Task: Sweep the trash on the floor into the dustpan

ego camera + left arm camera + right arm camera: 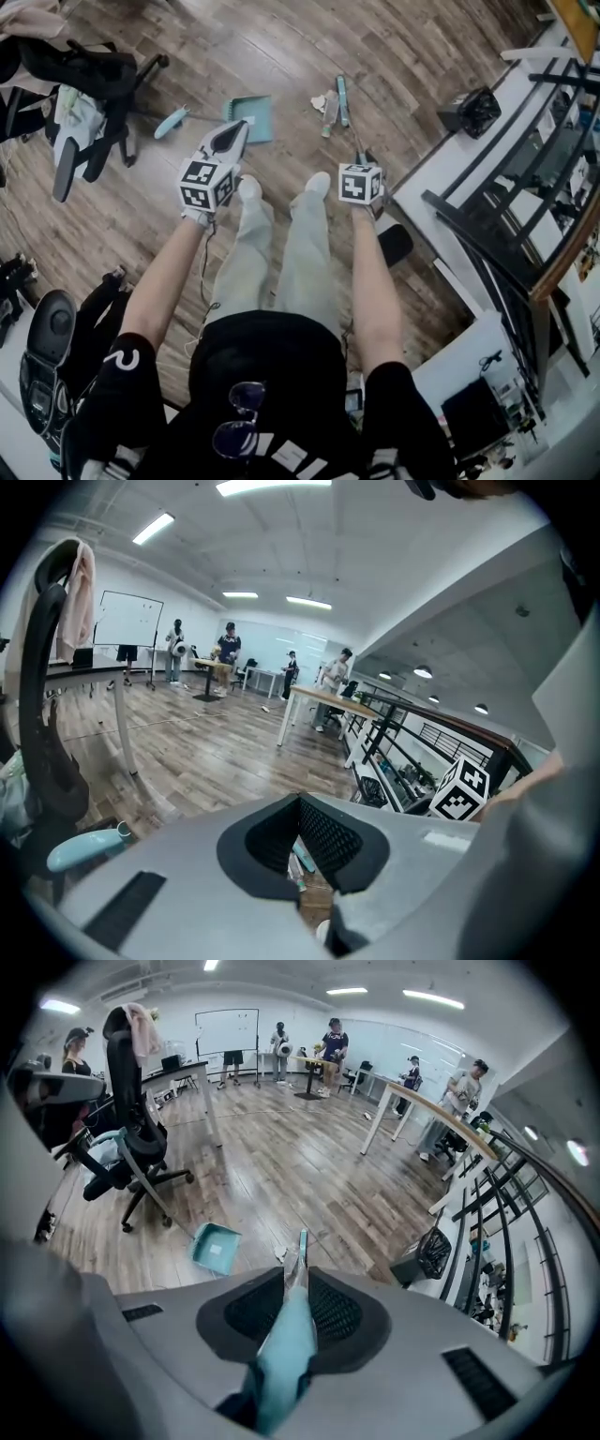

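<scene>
Dustpan grip: the pale teal rounded plastic grip [171, 123] on the dustpan's thin rod is lying on the brown wood-plank floor [422, 56], ahead and left of the left gripper [228, 141]. I am judging it light, rigid and a little slick, and the natural place to take hold.

Left gripper: its jaws [300, 841] are standing apart in a V and gripping nothing; only floor is showing through the gap. The forearm is reaching forward and down, with the tips pointing toward the pan.

Dustpan: the flat square teal plastic dustpan [251, 117] is lying just ahead of the left gripper's tips and off to the left of the right gripper [358, 161]. It is probably light enough to slide if pushed. I cannot tell which edge is the open lip.

Trash: the whitish crumpled scrap [320, 101] is sitting ahead of the right gripper, between pan and broom head. I am judging it very light and likely to skid or flutter, so it is calling for short, slow strokes.

Broom: the long teal plastic broom [342, 98] is resting its head on the floor just right of the scrap. Its handle [281, 1363] is looking thin and stiff.

Right gripper: its jaws [298, 1307] are clamping the broom handle, which is running out forward between the pads. The arm is hanging nearly straight, beside the person's right leg.
</scene>
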A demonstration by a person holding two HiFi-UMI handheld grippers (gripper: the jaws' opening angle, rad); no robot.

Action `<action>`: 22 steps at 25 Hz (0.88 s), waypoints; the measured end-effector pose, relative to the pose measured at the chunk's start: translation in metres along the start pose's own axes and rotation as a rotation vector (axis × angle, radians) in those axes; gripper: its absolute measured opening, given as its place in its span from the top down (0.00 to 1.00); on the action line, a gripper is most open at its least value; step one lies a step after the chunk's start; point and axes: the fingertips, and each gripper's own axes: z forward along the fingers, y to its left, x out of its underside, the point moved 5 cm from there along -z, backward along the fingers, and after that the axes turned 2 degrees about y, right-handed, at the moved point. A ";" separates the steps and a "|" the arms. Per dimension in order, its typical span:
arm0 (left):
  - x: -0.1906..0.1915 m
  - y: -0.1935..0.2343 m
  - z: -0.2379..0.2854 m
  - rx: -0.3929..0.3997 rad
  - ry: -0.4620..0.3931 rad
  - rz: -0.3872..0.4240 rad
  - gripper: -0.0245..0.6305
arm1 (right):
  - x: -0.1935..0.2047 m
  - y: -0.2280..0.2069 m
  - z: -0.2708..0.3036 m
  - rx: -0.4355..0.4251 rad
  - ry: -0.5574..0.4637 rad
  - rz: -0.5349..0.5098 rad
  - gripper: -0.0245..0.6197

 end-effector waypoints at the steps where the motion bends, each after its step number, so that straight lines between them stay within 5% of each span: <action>1: -0.001 0.002 -0.002 -0.001 -0.004 -0.002 0.96 | 0.000 0.004 -0.001 -0.002 0.003 0.000 0.85; 22: 0.023 0.067 -0.064 -0.049 -0.017 -0.048 0.96 | -0.017 0.128 -0.018 -0.109 -0.009 -0.010 0.85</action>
